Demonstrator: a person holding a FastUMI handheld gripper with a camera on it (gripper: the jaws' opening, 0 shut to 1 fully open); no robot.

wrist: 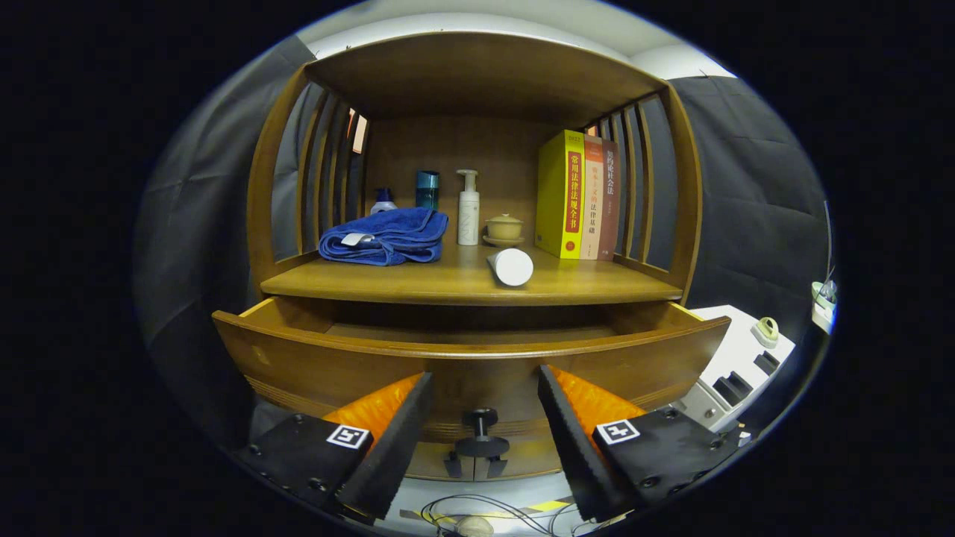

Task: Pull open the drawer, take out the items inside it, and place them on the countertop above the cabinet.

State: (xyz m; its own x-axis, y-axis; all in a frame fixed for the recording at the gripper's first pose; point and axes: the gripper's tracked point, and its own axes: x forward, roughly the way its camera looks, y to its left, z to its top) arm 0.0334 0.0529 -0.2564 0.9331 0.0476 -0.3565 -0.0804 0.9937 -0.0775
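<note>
Now the drawer (477, 350) stands open; the tongs (483, 399), spread empty beside its knob (481, 429), should rise above its front and reach inside.

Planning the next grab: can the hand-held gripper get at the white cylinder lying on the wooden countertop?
Probably yes. The hand-held gripper is open, and the white cylinder lies at the countertop's front edge, beyond the pulled-out wooden drawer, with nothing in front of it.

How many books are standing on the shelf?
3, upright side by side at the shelf's right end: yellow book, orange book, brown book. More could hide behind them. The open hand-held gripper flanks the drawer knob.
</note>
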